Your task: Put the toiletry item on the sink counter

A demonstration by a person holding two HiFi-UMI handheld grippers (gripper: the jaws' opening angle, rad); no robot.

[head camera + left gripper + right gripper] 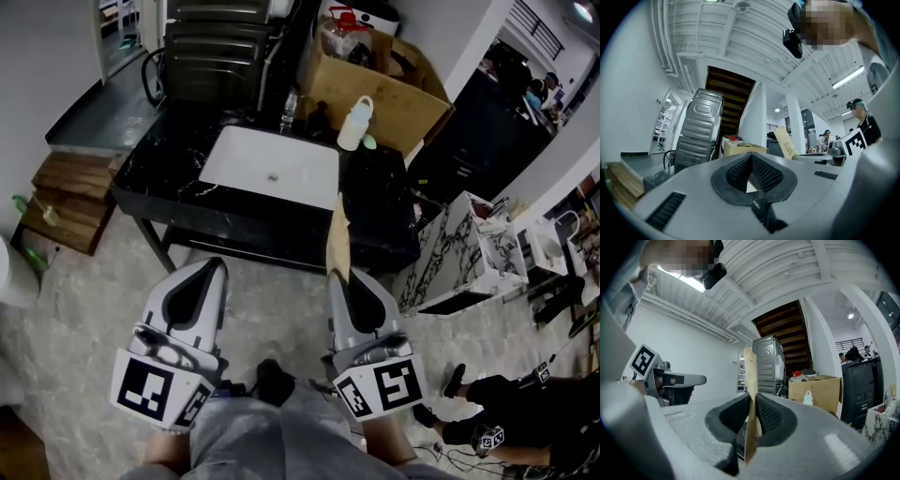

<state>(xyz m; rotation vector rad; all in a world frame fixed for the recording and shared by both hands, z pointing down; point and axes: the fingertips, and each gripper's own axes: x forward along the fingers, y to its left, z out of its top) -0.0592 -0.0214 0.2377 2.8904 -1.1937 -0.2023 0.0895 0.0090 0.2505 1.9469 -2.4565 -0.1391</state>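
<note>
The toiletry item, a flat tan packet (pixel 337 236), stands upright between the pads of my right gripper (pixel 339 276), which is shut on it. The right gripper view shows the packet (pixel 750 373) edge-on, pinched low in the right gripper (pixel 752 401). It is held in front of the black marble sink counter (pixel 380 202), short of its near edge. The white basin (pixel 272 167) is set in the counter's middle. My left gripper (pixel 217 267) hangs level beside the right one. Its pads meet at the tip of the left gripper (pixel 751 157) with nothing held.
A white bottle (pixel 354 124) stands at the counter's back right. Behind it is a cardboard box (pixel 394 89); a ribbed metal case (pixel 216 56) stands back left. Wooden pallets (pixel 70 197) lie to the left, a marble-patterned cabinet (pixel 450 253) to the right. A person (pixel 506 422) crouches at lower right.
</note>
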